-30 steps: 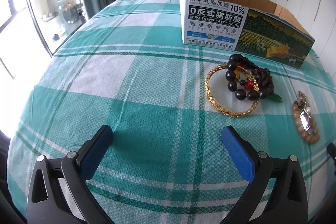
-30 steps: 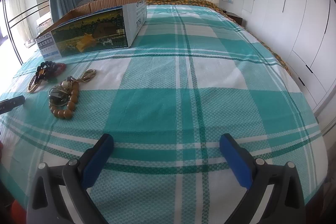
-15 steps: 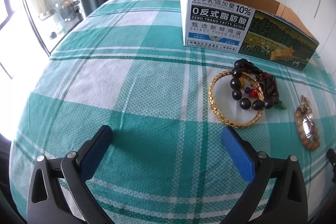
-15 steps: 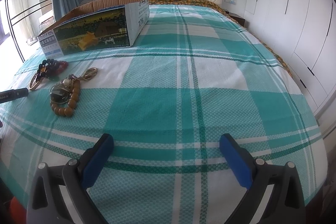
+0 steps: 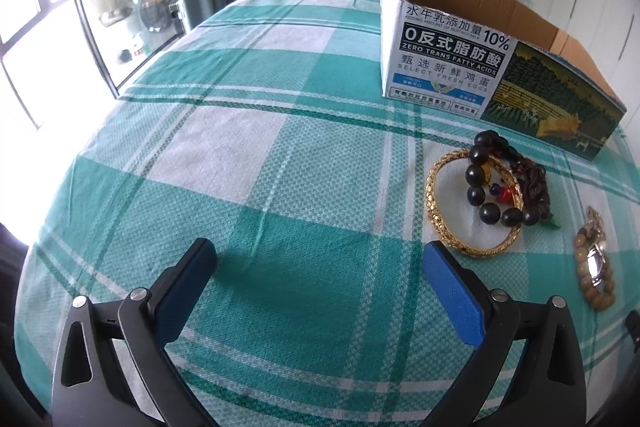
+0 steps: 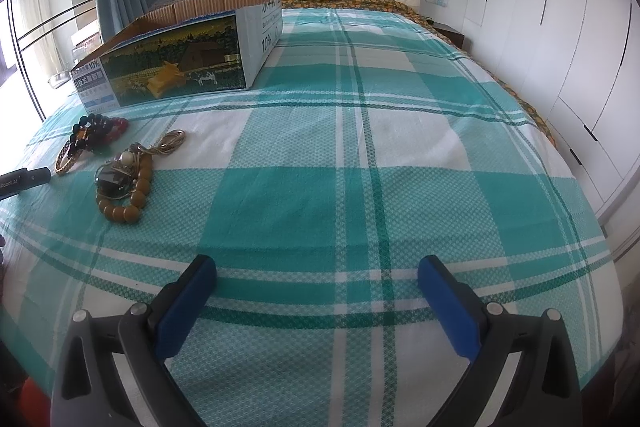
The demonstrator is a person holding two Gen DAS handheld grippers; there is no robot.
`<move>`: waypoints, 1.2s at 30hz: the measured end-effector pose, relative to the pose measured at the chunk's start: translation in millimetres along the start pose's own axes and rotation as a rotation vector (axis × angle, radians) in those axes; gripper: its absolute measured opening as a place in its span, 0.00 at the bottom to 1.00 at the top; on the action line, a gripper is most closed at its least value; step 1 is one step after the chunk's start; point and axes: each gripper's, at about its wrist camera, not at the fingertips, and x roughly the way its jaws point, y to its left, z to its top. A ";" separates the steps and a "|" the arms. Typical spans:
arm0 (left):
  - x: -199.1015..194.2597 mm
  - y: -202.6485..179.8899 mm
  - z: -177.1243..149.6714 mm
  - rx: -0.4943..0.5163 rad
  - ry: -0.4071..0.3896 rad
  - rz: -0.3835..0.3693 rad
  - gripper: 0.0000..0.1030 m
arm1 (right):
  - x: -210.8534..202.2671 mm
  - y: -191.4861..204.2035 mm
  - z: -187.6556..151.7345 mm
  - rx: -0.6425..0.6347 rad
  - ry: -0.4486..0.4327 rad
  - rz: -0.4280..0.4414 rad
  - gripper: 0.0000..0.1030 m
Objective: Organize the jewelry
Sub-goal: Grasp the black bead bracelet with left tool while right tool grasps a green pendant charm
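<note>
While my left gripper hangs empty with its jaws spread wide over the checked bedspread, the gold bangle and dark bead bracelet lie tangled just ahead to its right, near the open cardboard box — I would close on the bangle's near rim alone. From my right gripper — equally agape and empty — the tan bead bracelet lies well off to the left.

The cardboard box reads "0反式脂肪酸", "ZERO TRANS FATTY ACIDS", "SELECT FRESH EGGS", "10%"; the black bar at nine o'clock reads "Robot.AI".
</note>
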 end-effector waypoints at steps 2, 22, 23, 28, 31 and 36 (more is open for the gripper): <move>-0.4 1.1 0.0 0.003 -0.002 -0.018 1.00 | -7.4 -0.3 0.4 0.009 -0.023 0.022 1.00; -29.5 -27.0 -8.5 0.132 -0.045 -0.245 0.99 | -24.9 72.4 21.7 -0.121 -0.037 0.261 0.93; -32.0 -30.3 -7.2 0.146 -0.052 -0.257 0.99 | -23.0 76.1 24.2 -0.125 -0.028 0.278 0.88; -38.6 -43.6 2.6 0.198 -0.073 -0.307 0.98 | -22.1 81.0 30.0 -0.095 -0.023 0.311 0.83; -35.2 -49.5 13.2 0.220 -0.069 -0.331 0.97 | -22.6 79.9 26.9 -0.093 -0.015 0.307 0.83; -35.5 -63.3 24.0 0.280 -0.068 -0.364 0.80 | -21.8 68.4 18.9 -0.058 0.005 0.297 0.83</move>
